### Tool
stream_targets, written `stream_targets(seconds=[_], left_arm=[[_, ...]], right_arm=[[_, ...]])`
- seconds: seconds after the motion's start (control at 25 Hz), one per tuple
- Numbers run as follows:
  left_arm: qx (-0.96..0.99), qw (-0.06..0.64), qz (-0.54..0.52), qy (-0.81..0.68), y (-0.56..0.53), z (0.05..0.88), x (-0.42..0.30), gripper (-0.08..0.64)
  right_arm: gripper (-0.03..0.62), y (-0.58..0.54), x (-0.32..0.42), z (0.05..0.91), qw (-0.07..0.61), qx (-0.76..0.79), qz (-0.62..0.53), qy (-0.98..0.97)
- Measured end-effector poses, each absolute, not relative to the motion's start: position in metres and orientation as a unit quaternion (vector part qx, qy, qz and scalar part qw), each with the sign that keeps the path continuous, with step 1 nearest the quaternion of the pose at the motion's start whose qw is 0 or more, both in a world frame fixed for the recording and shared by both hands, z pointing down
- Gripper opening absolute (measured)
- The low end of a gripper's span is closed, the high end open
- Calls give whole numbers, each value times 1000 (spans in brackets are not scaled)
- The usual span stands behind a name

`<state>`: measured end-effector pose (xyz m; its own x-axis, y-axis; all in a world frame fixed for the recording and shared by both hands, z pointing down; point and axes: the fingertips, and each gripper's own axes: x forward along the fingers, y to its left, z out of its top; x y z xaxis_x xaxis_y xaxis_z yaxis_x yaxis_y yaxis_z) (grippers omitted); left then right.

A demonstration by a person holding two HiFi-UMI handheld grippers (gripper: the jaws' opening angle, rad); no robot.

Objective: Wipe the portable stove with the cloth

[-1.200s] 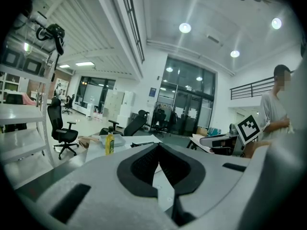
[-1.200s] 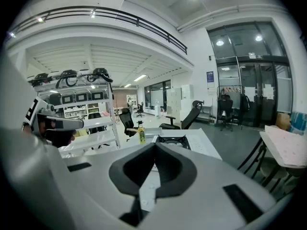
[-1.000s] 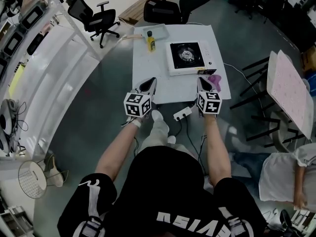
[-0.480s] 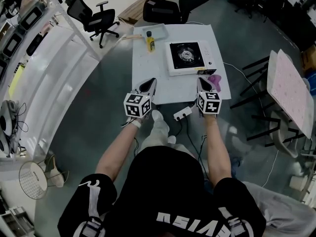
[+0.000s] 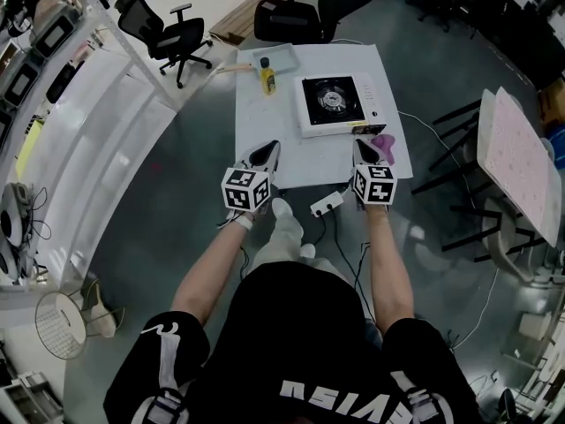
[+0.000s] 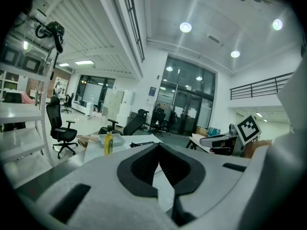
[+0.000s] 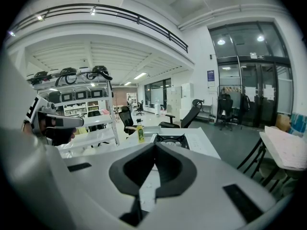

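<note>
The white, square portable gas stove with a black burner sits on the far right part of the white tabletop. The crumpled pink cloth lies by the near right edge, just off the stove's near corner and just beside the right gripper. Both grippers are held low over the near edge, pointing toward the stove and well apart, which looks like a resting pose rather than a reach. The left gripper has its jaws clenched tip to tip on nothing, and the right gripper's jaws are likewise pressed together and empty, so neither carries the cloth. A cloth lying loose beside the stove with both jaws empty fits either a wipe yet to come or a cloth already set down after wiping, and the stove's surface is too small here to judge its cleanliness. A yellow plastic bottle and a pale shallow tray stand farther back on the left, clear of the stove. Compared with a second ago, grippers, cloth and stove have all kept their places. Only a person in a pale top at the lower right has gone from sight.
</note>
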<state>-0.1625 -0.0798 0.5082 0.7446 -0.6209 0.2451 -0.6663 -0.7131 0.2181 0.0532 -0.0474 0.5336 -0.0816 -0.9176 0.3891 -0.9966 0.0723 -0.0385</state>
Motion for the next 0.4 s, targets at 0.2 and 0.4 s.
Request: stream_targets(seconds=[0.2,0.4], left_arm=[[923,147,77,-348,-82,507,-160,9],[922,149,78,-349,-85,507,-164,9]], right_arm=[[11,-48,55,534,133,664,150,-720],[10,-51,52,533,132,664,151,-720]])
